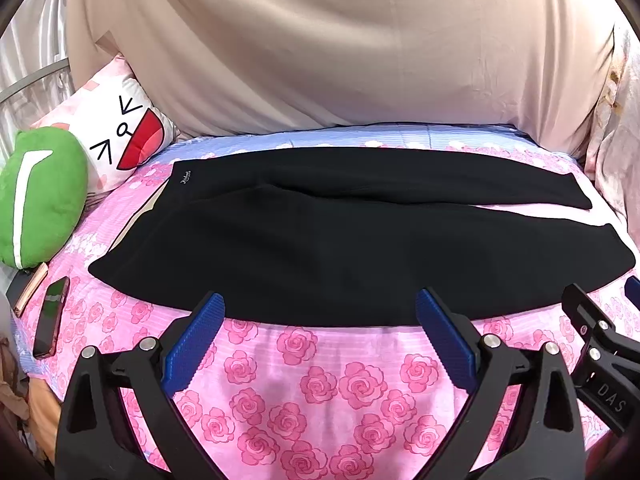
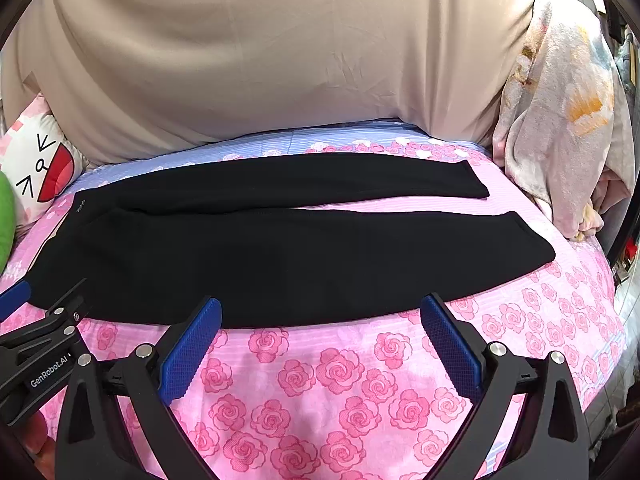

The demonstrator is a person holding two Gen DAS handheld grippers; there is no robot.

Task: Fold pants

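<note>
Two blue pads stand wide apart on your left gripper (image 1: 320, 312), holding nothing, just short of the near edge of the black pants (image 1: 320, 236) spread flat on the rose bedsheet (image 1: 320, 380). From the right wrist, your right gripper (image 2: 320, 316) is equally wide and empty, the pants (image 2: 300, 252) lying legs to the right.

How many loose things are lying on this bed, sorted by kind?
Pants: 1
Cushions (green, cartoon-face): 2
Phones by the left edge (dark, rose-gold edged): 2
Blanket heap: 1
Total: 6
</note>
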